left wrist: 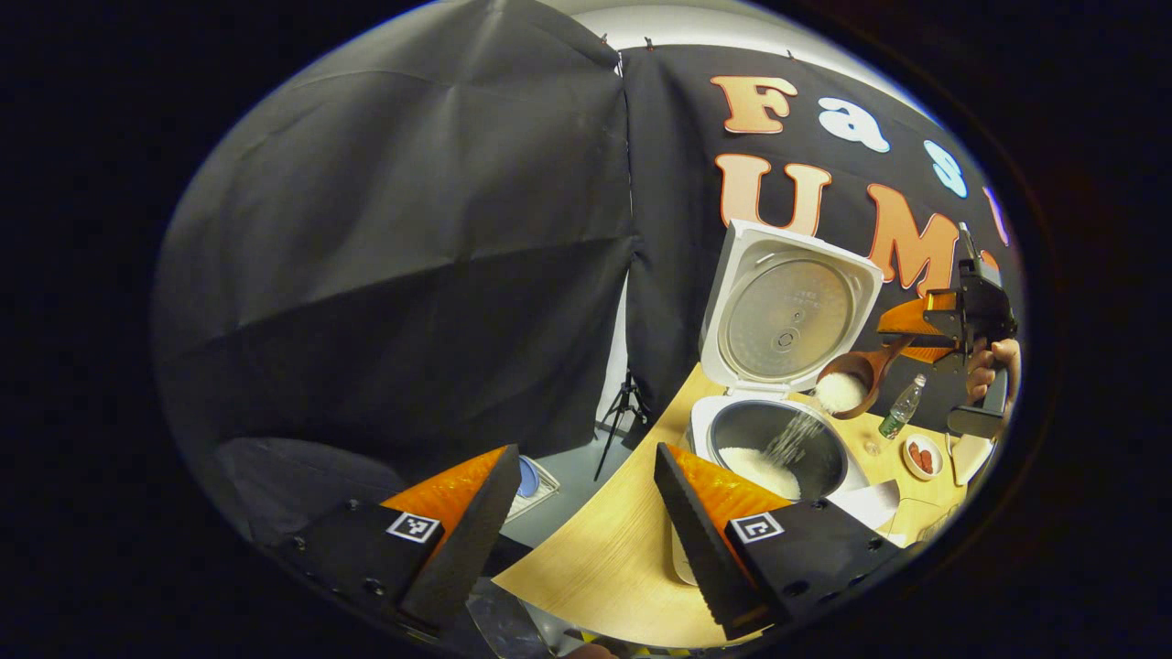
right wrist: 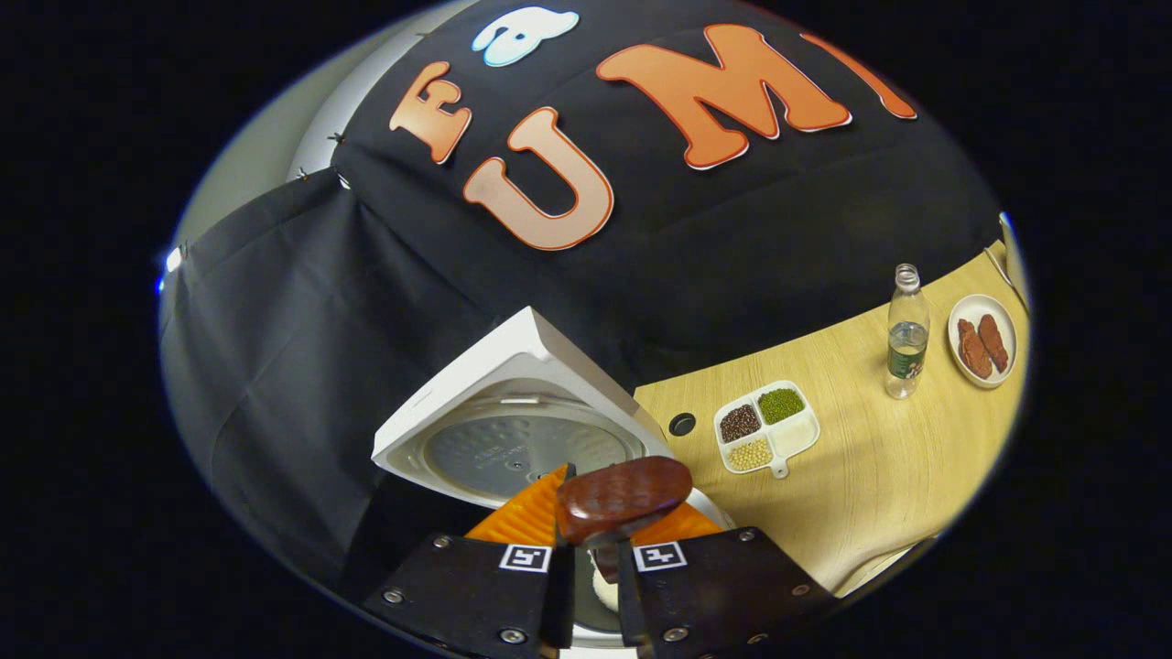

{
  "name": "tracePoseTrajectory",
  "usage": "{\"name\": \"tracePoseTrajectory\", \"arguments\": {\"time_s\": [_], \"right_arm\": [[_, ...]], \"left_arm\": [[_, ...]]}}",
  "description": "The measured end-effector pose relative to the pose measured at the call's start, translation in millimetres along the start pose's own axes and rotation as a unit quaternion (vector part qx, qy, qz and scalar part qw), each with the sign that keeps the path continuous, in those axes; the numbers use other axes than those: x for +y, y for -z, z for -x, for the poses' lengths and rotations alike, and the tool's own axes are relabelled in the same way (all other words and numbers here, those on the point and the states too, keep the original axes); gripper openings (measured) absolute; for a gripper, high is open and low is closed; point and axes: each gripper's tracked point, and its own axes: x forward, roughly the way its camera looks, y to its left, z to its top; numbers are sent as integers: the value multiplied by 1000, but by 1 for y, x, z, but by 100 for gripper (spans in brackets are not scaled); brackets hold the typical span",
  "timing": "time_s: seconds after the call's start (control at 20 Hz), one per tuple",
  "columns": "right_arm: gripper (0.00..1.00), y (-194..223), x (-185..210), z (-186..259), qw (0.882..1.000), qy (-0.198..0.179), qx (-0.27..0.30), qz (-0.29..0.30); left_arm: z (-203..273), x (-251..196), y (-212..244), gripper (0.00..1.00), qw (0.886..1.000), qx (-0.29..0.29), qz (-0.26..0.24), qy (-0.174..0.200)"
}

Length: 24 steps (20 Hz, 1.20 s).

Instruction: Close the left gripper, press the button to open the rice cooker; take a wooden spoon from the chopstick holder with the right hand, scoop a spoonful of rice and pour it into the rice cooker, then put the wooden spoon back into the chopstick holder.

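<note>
The white rice cooker (left wrist: 732, 430) stands open, its lid (left wrist: 787, 311) raised. White rice lies in its dark inner pot (left wrist: 815, 462). Above the pot the wooden spoon (left wrist: 847, 384) is tilted and a stream of rice falls from it into the pot. My right gripper (left wrist: 952, 320), held by a hand (left wrist: 993, 361), is shut on the spoon's handle. In the right gripper view the spoon's brown back (right wrist: 623, 494) sits between the fingers of my right gripper (right wrist: 595, 535), above the cooker lid (right wrist: 513, 439). My left gripper (left wrist: 586, 540) hangs open near the table's front edge, holding nothing.
On the wooden table (right wrist: 879, 467) sit a divided white dish of beans (right wrist: 765, 426), a clear bottle (right wrist: 906, 334) and a small plate with red pieces (right wrist: 982, 340). A tripod (left wrist: 623, 412) stands on the floor left of the table.
</note>
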Motion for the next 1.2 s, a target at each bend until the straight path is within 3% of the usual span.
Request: {"name": "tracePoseTrajectory", "arguments": {"time_s": [0.5,0.65,1.2], "right_arm": [[19,-3,33,10,993,-25,-23,115],[18,-7,47,13,991,-40,-37,125],[18,-16,74,10,969,-38,-70,233]], "left_arm": [[4,6,-3,99,1000,-10,6,-11],[4,9,-4,99,1000,-12,9,-14],[6,11,4,99,1000,-5,10,-16]]}}
